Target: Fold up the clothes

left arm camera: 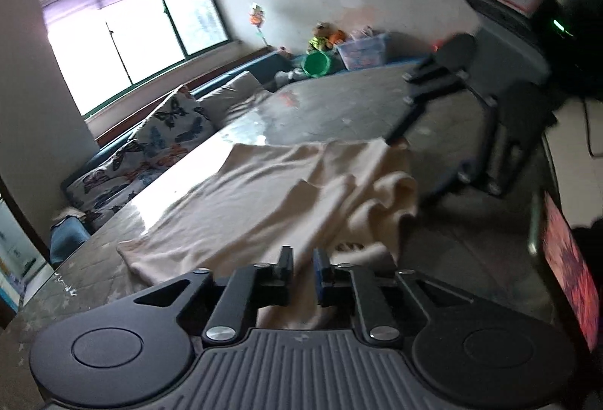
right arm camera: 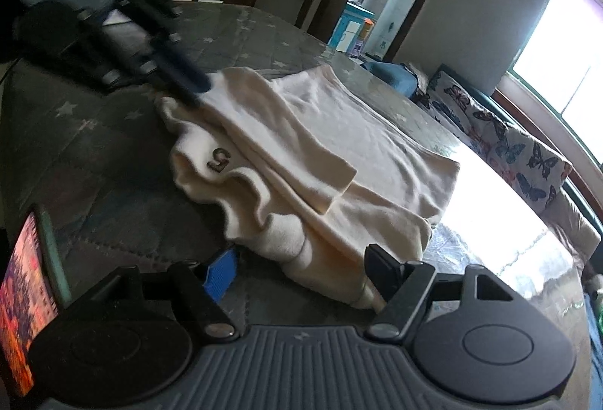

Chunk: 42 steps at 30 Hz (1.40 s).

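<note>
Cloth: a cream garment (right arm camera: 301, 153) lies partly folded on the bench (right arm camera: 75, 153), reaching toward its bright window-side edge, a dark "5" (right arm camera: 218, 159) on one fold. The left claw (left arm camera: 303, 272) shows a narrow gap with cloth beneath it; whether its pads pinch the fabric is hard to make out. The right claw (right arm camera: 301, 259) stands wide open at the garment's near end, gripping nothing. A phone (right arm camera: 26, 297) at the bench's near edge is cut off by the frame.
</note>
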Each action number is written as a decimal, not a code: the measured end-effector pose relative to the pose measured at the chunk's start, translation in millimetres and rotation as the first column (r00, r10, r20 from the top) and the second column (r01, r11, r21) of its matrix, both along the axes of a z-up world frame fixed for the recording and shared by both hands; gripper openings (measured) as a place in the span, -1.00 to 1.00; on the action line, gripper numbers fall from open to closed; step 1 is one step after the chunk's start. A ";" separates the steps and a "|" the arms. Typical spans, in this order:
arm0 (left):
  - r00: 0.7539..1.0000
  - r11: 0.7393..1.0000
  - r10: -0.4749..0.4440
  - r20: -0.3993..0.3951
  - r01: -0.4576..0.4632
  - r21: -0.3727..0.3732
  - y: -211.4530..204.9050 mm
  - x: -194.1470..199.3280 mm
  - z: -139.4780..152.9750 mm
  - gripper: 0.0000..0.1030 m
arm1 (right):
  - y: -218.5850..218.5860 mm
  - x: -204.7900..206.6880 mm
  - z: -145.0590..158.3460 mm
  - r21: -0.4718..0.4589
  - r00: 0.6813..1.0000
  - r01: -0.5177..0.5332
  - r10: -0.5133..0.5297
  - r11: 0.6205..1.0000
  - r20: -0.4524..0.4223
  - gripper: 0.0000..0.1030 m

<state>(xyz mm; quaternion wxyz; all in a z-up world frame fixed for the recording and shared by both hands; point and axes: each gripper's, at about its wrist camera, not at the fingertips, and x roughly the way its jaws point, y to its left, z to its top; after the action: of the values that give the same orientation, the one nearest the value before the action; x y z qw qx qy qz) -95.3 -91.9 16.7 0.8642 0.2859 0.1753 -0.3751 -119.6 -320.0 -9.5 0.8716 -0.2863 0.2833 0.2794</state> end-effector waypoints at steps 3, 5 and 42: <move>0.999 0.999 -0.031 0.011 0.031 0.040 -2.9 -9.1 -7.4 -0.55 | -1.5 5.5 1.3 0.024 1.000 0.017 -0.016 1.000 -0.013 0.46; 0.999 0.997 -0.048 0.015 0.047 0.057 -5.3 -12.7 -11.0 -0.46 | -2.6 8.2 2.5 0.036 1.000 0.025 -0.025 0.999 -0.019 0.46; 0.996 0.995 0.089 0.004 -0.089 -0.050 -16.2 28.1 -0.6 -0.81 | -7.1 6.2 4.0 0.067 0.999 0.011 -0.007 0.998 -0.051 0.46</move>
<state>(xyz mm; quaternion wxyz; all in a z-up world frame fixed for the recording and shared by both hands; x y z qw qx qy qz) -67.2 -108.1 16.1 0.8873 0.2576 0.1759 -0.3396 -113.4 -327.0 -5.5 0.8745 -0.2482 0.2972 0.2921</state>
